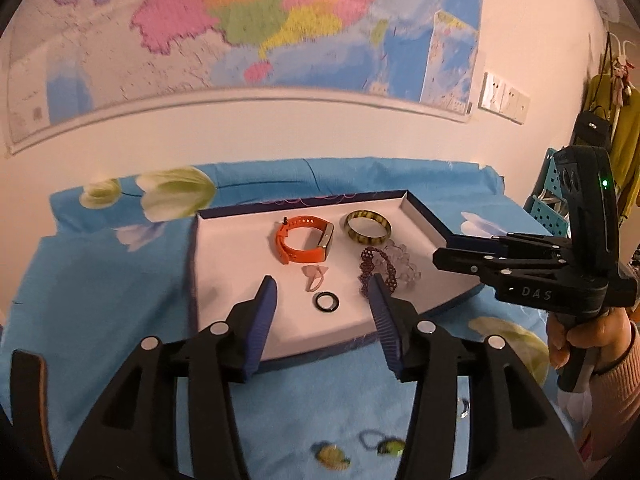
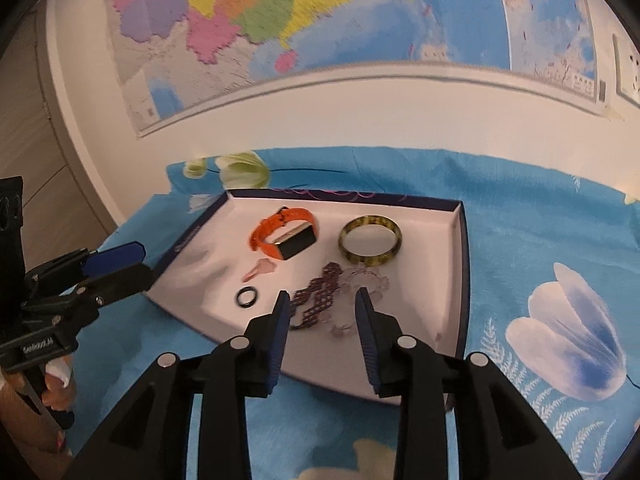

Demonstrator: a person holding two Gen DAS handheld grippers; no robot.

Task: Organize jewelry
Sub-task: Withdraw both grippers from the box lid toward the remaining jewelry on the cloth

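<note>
Left wrist view: my left gripper (image 1: 322,292) hangs over the near edge of the tray (image 1: 420,206), jaws apart and empty. In the tray lie the orange watch (image 1: 306,238), patterned bangle (image 1: 368,226), purple beaded bracelet (image 1: 378,270) and black ring (image 1: 327,302).

Right wrist view: my right gripper (image 2: 324,306) hovers over the tray's near edge, jaws apart, holding nothing; the purple beaded bracelet lies just beyond them.

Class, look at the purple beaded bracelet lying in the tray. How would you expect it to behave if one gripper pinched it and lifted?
The purple beaded bracelet lies in a loose, crooked line, so it is probably floppy and would dangle from the fingers. It touches the clear bead bracelet, so lifting may drag that along. Being openwork beads, it looks light and unlikely to roll.
</note>
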